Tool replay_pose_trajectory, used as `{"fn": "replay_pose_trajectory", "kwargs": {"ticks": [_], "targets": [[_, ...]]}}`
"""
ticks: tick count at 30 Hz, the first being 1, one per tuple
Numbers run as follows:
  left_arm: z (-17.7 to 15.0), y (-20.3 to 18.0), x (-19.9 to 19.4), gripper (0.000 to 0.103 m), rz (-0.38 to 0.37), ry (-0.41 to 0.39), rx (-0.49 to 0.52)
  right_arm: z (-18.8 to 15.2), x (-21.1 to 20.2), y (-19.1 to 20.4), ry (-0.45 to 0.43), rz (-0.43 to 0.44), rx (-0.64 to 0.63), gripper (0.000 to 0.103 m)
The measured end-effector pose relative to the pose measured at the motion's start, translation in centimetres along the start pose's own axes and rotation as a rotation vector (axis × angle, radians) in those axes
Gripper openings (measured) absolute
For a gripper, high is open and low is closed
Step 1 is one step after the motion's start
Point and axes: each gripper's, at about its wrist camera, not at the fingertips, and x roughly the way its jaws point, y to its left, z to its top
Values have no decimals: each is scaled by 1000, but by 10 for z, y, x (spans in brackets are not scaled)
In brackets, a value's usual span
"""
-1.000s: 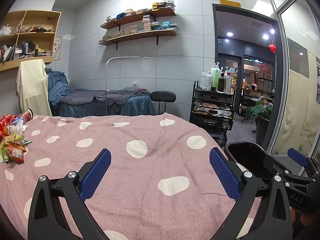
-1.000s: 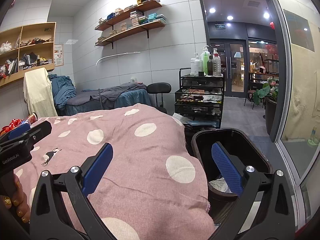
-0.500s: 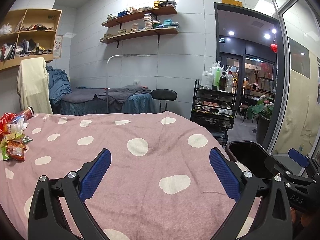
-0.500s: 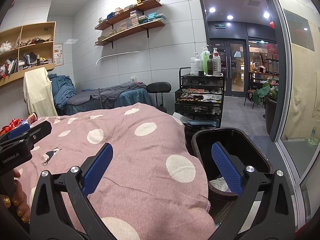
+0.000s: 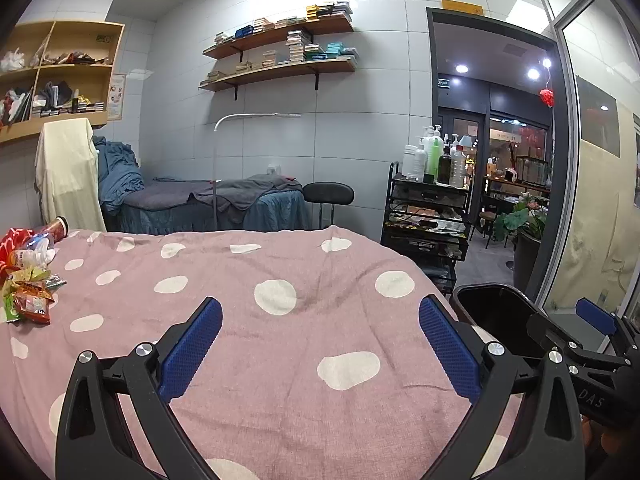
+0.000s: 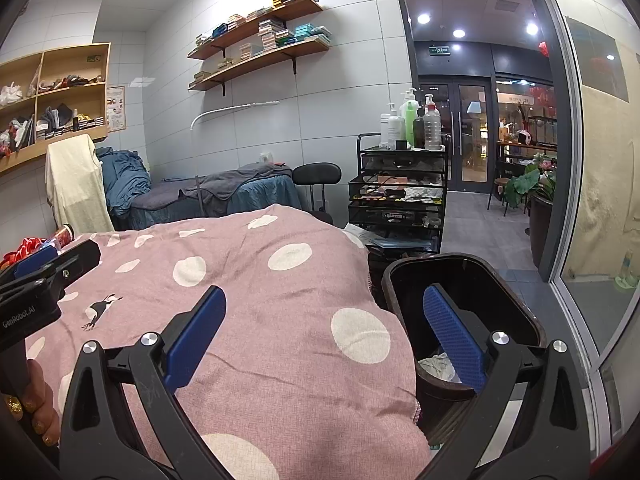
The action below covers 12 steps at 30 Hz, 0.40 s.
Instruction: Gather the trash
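A heap of snack wrappers, a plastic bottle and a red cup lies at the far left of the pink dotted blanket. My left gripper hovers open over the blanket's middle, well right of the heap, holding nothing. My right gripper is open too, its left finger over the blanket's right edge and its right finger above the black trash bin. Crumpled white paper lies in the bin. In the left wrist view the bin and the right gripper's tip show at the right.
A black wire trolley loaded with bottles stands behind the bin, with a black stool beside it. A massage bed with blue-grey covers is at the back wall. A glass wall and doorway lie to the right.
The left wrist view has lifted slightly, so the wrapper heap sits a little lower and further left. The right gripper has stayed still.
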Motion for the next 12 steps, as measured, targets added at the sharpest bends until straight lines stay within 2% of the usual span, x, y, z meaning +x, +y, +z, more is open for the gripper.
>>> {"fn": "replay_pose_trajectory", "kwargs": {"ticks": [12], "targets": [[-1,0,1,98,4,22,-15,-2,0,-2,6,-6,8,98]]}}
